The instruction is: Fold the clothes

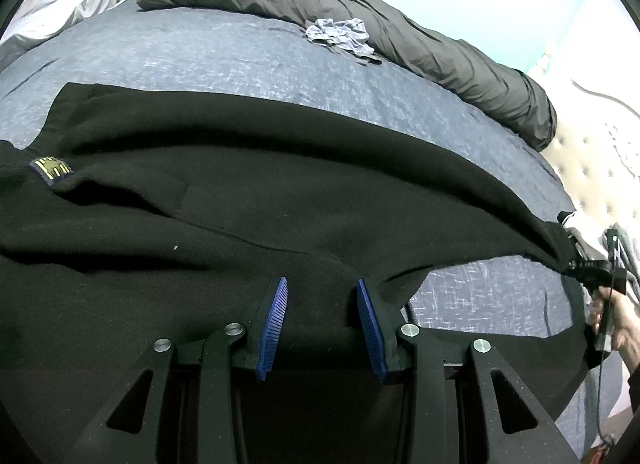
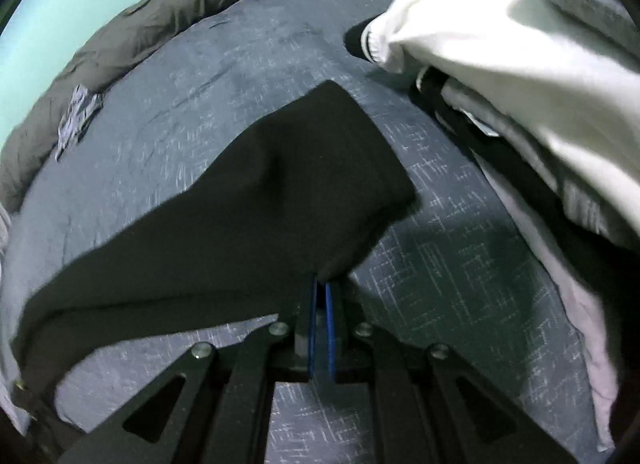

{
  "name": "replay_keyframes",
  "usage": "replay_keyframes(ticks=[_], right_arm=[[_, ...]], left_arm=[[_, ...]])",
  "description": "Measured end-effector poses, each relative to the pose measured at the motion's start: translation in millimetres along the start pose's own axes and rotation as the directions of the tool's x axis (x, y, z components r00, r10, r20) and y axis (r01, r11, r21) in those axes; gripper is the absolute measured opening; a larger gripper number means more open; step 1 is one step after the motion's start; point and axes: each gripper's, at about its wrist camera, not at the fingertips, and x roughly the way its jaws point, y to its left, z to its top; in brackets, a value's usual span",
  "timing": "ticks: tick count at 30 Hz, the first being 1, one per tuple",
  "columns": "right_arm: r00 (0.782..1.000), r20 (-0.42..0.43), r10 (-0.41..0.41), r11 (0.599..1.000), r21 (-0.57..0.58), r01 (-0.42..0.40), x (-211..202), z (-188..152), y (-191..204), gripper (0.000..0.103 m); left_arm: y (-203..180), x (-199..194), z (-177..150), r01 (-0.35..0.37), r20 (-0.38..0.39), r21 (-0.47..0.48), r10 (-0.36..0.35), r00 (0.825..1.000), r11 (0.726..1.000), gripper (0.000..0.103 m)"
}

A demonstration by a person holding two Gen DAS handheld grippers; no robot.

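Left gripper (image 1: pixel 322 284): jaws parted over black cloth, grip unclear.
Right gripper (image 2: pixel 322 284): clamped on sleeve edge.
Black garment (image 1: pixel 240 200): spread on blue bedspread (image 1: pixel 240 56), long axis left–right, sleeve (image 2: pixel 280 168) stretched rightward.
Far: grey duvet (image 1: pixel 360 12).

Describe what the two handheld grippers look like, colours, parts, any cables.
Both the left gripper and the right gripper have black angular linkage arms with triangular cut-outs, round silver pivot bolts, and ribbed blue pads on the fingers. Seen from the left wrist camera, a thin black cable runs down beside the right gripper's handle.
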Motion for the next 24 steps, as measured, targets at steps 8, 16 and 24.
replay_keyframes(ticks=[8,16,24], right_arm=[[0.983,0.167,-0.073,0.997,-0.012,0.076,-51,-17,22,0.025],[0.931,0.232,0.282,0.959,-0.038,-0.281,-101,-87,74,0.045],[0.895,0.158,0.418,0.908,-0.034,-0.418,-76,-166,133,0.046]], left_arm=[[0,0,1,0.001,-0.002,-0.003,-0.001,1.0,1.0,0.04],[0,-2,-2,0.017,-0.012,-0.014,-0.018,1.0,1.0,0.04],[6,-15,-11,0.0,-0.01,0.006,0.0,1.0,1.0,0.04]])
